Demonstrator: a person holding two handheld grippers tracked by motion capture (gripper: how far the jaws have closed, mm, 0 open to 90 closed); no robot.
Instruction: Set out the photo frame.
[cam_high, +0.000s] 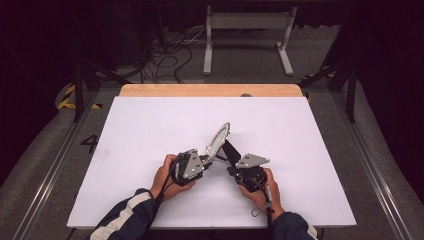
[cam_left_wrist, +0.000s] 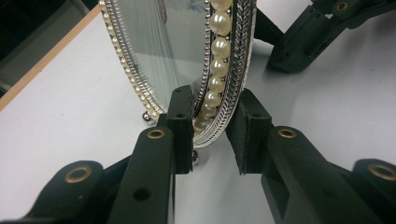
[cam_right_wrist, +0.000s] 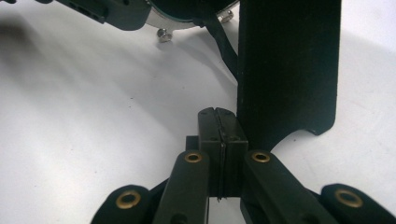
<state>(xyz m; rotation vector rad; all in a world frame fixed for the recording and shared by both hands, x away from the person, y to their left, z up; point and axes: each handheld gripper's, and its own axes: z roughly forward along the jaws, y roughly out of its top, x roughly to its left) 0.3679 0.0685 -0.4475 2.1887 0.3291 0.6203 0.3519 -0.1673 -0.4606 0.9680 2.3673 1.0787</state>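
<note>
An oval picture frame (cam_high: 218, 139) with a silver rim, pearl edging (cam_left_wrist: 217, 70) and glass stands tilted on the white table (cam_high: 150, 125). My left gripper (cam_high: 204, 161) is shut on its lower rim. In the left gripper view one pad (cam_left_wrist: 183, 109) lies on the glass side and the other on the back, with my left gripper (cam_left_wrist: 212, 133) astride the rim. The frame's black back stand (cam_high: 231, 151) (cam_right_wrist: 287, 65) leans down to the table. My right gripper (cam_high: 231, 167) (cam_right_wrist: 218, 114) is shut, its tips just beside the stand's lower edge. A thin strap (cam_right_wrist: 224, 44) links frame and stand.
The table's wooden far edge (cam_high: 210, 90) borders dark floor with cables (cam_high: 170, 55) and a white metal rack (cam_high: 247, 22). Metal rails (cam_high: 372, 165) run along both sides of the table. Small ball feet (cam_right_wrist: 162, 33) sit under the frame's rim.
</note>
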